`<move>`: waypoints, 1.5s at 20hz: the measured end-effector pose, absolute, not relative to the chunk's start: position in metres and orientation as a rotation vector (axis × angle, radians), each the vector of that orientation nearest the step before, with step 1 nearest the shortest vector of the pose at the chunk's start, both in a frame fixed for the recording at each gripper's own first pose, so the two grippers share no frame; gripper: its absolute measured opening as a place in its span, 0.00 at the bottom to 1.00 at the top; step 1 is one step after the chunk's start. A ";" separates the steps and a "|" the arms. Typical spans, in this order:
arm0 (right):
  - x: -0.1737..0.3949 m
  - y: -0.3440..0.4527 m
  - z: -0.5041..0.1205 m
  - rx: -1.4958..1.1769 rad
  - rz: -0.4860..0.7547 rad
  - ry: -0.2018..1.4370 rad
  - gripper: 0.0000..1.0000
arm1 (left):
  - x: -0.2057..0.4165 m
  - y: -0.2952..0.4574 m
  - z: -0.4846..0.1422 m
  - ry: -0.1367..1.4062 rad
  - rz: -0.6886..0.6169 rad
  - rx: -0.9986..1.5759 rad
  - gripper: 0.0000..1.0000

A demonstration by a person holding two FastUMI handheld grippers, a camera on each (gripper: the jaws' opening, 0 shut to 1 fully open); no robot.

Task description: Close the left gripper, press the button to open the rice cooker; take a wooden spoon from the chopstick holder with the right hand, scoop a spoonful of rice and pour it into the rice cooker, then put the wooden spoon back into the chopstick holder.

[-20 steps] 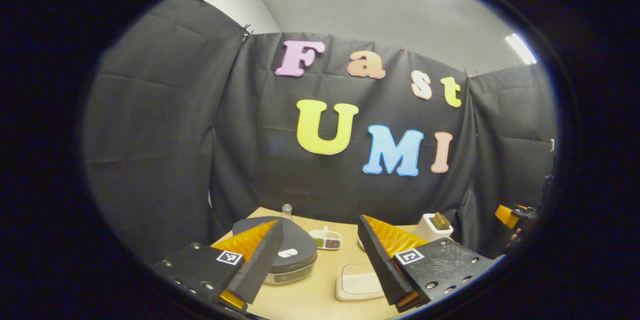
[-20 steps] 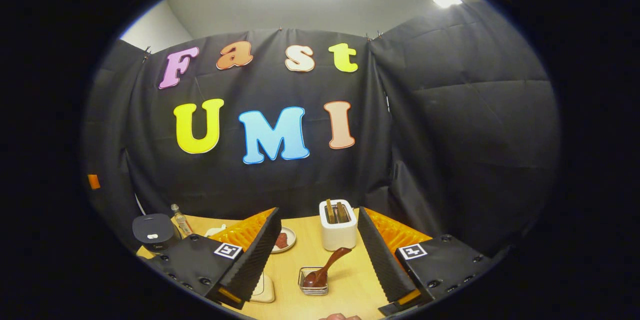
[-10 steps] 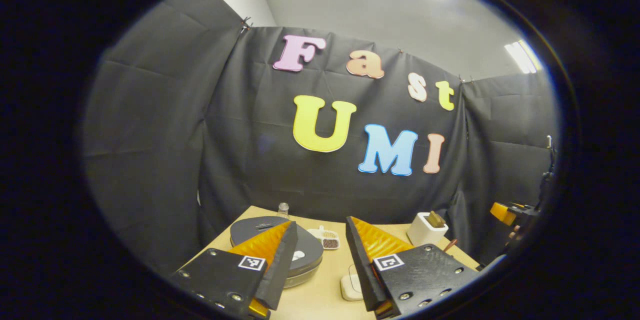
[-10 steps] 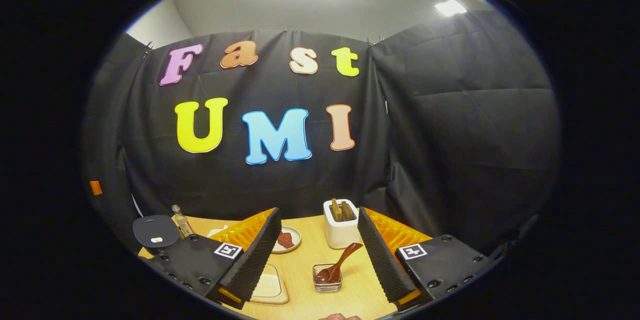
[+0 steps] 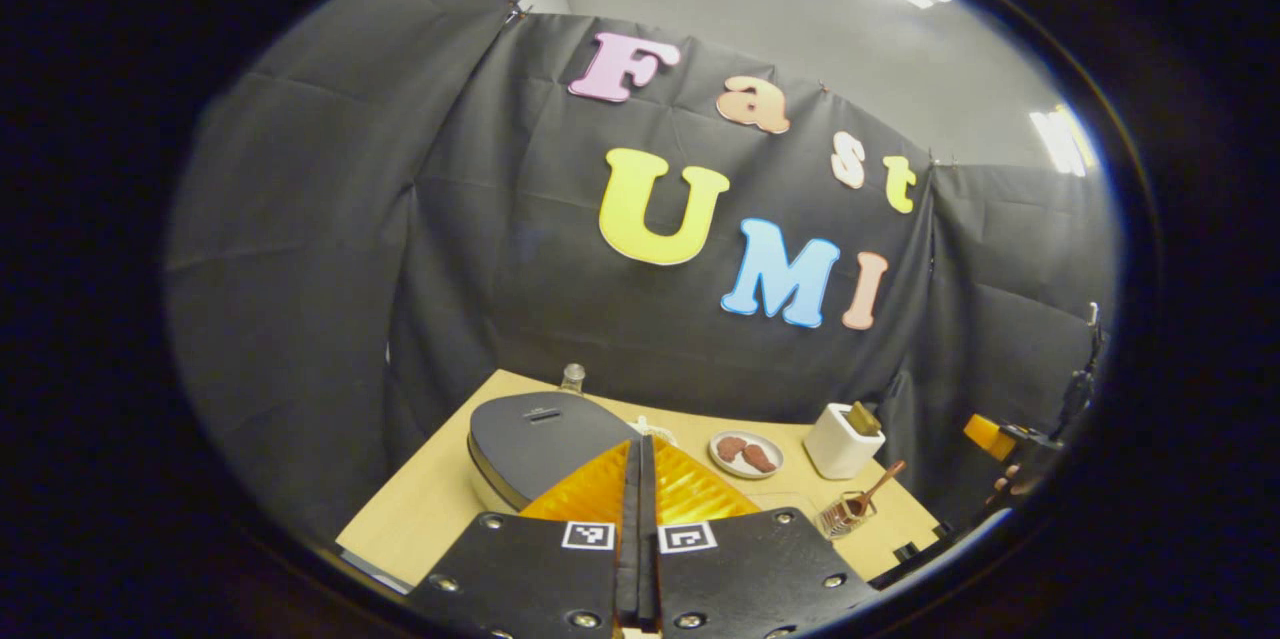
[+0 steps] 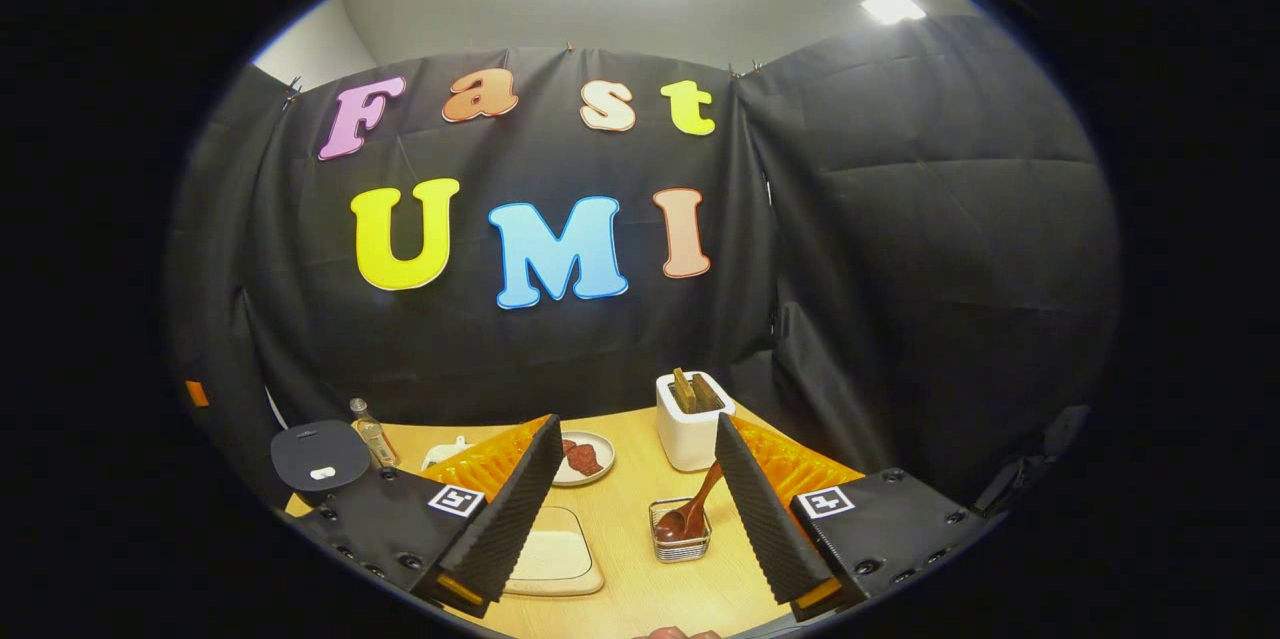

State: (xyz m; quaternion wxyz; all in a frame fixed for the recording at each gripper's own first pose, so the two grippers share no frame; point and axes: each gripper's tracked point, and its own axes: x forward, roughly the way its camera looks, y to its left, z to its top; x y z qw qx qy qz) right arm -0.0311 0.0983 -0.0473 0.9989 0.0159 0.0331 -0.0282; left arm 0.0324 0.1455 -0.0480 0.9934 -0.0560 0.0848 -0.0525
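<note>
Rice cooker [image 5: 545,439] at desk [image 5: 430,504] left end, lid down. Left tool [image 5: 637,479] fully closed, empty, above it. Right tool [image 6: 640,489] open, empty. Wooden spoon [image 6: 692,511] rests in mesh basket [image 6: 681,541].

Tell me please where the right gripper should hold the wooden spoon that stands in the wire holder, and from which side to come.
Probably the bare handle of the wooden spoon, near its upper end. The bowl sits down in the chopstick holder and the handle leans up toward the white toaster. The open right gripper could come from above and in front, fingers either side of the handle.
</note>
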 end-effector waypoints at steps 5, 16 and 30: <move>-0.041 0.103 -0.056 0.034 -0.065 0.078 0.97 | 0.054 0.139 -0.075 0.318 -0.197 -0.066 0.01; -0.072 0.066 -0.083 0.027 -0.162 0.150 0.97 | 0.149 0.126 -0.150 0.585 -0.279 0.042 0.01; -0.091 0.047 -0.108 0.054 -0.239 0.227 0.96 | 0.204 0.108 -0.231 0.826 -0.286 0.066 0.01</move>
